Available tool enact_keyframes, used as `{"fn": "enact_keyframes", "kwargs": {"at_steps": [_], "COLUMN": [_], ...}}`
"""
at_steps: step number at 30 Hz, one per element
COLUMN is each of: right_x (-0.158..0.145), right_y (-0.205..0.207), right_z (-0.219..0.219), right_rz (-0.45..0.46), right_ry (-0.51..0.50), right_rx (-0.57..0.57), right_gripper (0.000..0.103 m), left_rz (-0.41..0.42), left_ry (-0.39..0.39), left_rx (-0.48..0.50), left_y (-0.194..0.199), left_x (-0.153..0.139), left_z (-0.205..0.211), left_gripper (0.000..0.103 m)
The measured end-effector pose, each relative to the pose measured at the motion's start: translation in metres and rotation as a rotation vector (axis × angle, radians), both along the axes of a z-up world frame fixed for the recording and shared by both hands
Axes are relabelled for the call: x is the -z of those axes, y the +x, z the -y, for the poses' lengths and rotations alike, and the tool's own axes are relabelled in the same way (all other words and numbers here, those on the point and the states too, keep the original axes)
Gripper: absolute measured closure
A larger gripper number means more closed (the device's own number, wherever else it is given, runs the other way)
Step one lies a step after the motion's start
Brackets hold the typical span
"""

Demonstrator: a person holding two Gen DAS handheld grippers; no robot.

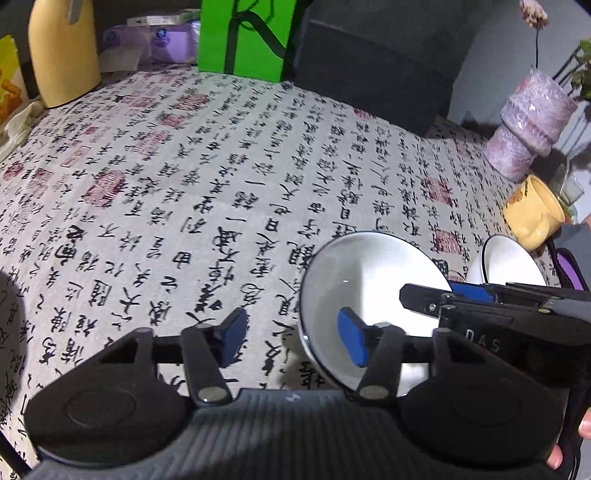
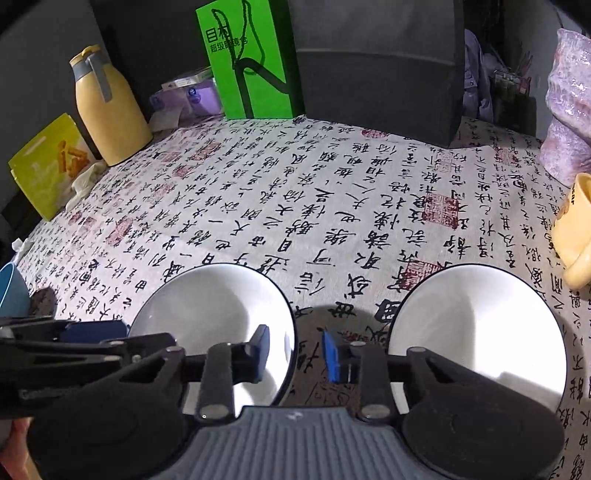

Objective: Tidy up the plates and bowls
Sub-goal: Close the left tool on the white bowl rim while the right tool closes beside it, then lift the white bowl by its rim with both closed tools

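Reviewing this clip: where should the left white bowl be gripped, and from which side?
Grip the left bowl by its thin dark rim, one finger inside, one outside, coming down from above. It sits upright and empty on the tablecloth, and its walls flare too wide to span. The right gripper already straddles its right rim.

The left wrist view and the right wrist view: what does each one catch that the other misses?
Only the left wrist view shows the pink flower standing in the purple vase. Only the right wrist view shows the yellow-green snack bag and a blue container at its left edge. Both show the two white bowls, yellow jug, green bag, yellow mug and calligraphy tablecloth.
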State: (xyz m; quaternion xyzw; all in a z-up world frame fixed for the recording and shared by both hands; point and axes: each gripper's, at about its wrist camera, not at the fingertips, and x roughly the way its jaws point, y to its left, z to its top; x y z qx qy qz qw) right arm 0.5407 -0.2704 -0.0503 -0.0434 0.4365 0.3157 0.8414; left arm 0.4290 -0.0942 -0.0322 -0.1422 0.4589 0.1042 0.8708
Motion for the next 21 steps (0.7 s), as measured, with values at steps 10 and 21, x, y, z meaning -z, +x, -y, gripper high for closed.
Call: {"fn": "enact_keyframes", "kwargs": {"at_steps": [10,21], "right_x": [0.002,0.007], "right_y": [-0.003,-0.006], "right_z": [-0.004,-0.01], "right_rz": [0.001,0.029], "right_ry": [-0.011,-0.041], "right_rx": [-0.026,-0.039], "right_gripper": [0.091,0.092], "left_rz": [-0.044,-0.043], "left_ry": [-0.004,0.045], "left_rx": [0.012,0.0], "left_y": [0.006,0.006], "left_x": [0.006,0.006], "left_z": [0.01,0.015], "left_gripper": [0.085,0.086]}}
